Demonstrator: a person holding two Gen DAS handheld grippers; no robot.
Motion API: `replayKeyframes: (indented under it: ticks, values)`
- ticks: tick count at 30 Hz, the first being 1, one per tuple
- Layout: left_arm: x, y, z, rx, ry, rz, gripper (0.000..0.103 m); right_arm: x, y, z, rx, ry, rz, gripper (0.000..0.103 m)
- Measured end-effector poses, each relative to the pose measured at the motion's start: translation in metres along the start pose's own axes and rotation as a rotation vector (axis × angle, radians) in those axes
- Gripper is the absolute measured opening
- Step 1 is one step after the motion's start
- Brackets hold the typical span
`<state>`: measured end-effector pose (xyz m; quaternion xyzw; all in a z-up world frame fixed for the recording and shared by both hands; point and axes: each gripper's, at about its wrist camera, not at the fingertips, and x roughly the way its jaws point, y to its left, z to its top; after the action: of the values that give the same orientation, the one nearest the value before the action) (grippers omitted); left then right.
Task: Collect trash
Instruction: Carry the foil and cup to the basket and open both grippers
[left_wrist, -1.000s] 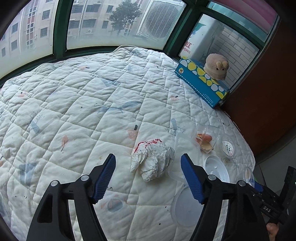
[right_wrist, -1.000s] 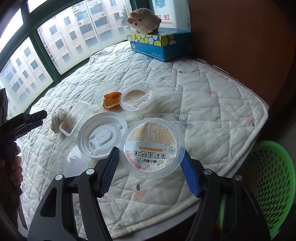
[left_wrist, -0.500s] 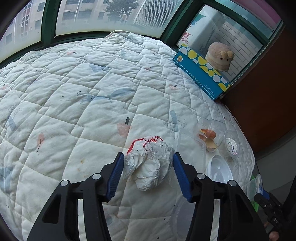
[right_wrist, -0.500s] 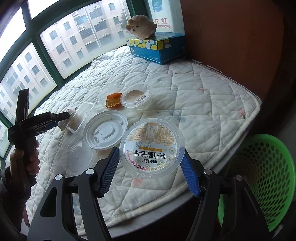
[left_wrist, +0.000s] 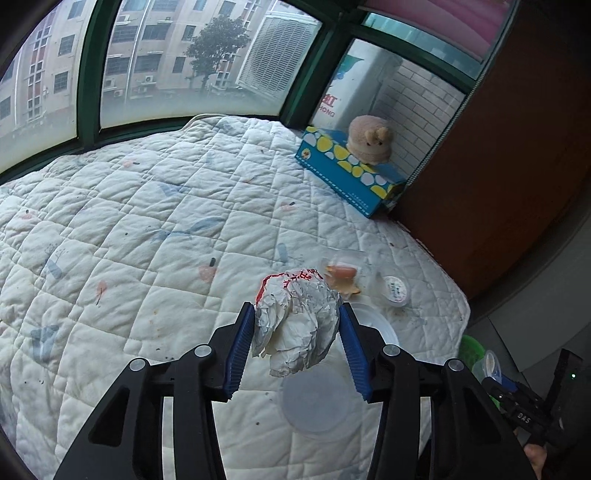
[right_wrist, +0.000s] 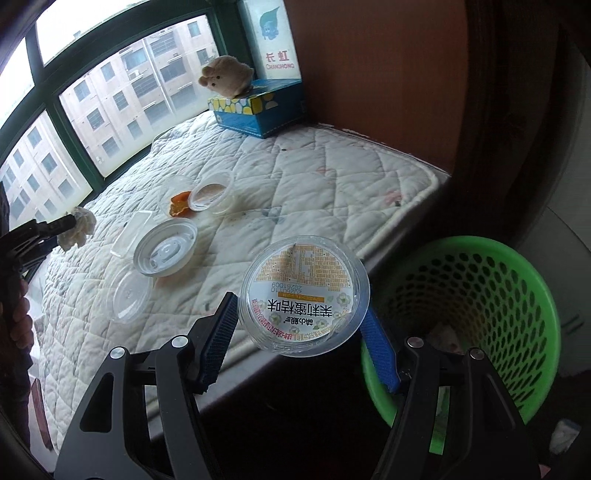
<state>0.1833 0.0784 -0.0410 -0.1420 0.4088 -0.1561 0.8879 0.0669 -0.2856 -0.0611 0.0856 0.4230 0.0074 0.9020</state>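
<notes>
The quilted bed (right_wrist: 314, 177) carries most of what is left, and the green basket (right_wrist: 491, 295) stands on the floor just off its near corner, with what may be a scrap or two already at the bottom (hard to make out through the mesh). Two pieces are in hand. The right claw (right_wrist: 299, 325) grips a round clear plastic container (right_wrist: 303, 295) by its rim, lifted off the bed and held near the basket's edge — not yet over the opening. The left claw (left_wrist: 297, 332), whose jaws have just been closing, now presses on a crumpled paper wrapper (left_wrist: 299, 321) and holds it above the quilt.

Not yet collected, by my reading: a white round lid (right_wrist: 165, 251), a clear flat lid (right_wrist: 127, 293), a clear rectangular tray (right_wrist: 132, 232), a small cup (right_wrist: 212, 192) and the orange peel (right_wrist: 180, 205) beside it. So the task looks early to midway — two drops pending, about five pickups after.
</notes>
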Motion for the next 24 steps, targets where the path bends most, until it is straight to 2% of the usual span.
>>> replayKeyframes:
  ticks: [5, 13, 21, 24]
  values:
    - [-0.007, -0.05, -0.006, 0.06, 0.002, -0.081, 0.045, -0.014, -0.029, -0.011, 0.027, -0.009, -0.053, 0.066]
    - [0.014, -0.135, -0.029, 0.146, 0.06, -0.195, 0.045, -0.032, -0.072, -0.027, 0.063, 0.001, -0.114, 0.066]
    - [0.044, -0.21, -0.056, 0.25, 0.14, -0.264, 0.045, -0.04, -0.111, -0.039, 0.116, 0.015, -0.15, 0.067]
    - [0.054, -0.234, -0.067, 0.288, 0.165, -0.28, 0.045, -0.043, -0.124, -0.042, 0.134, 0.016, -0.165, 0.071]
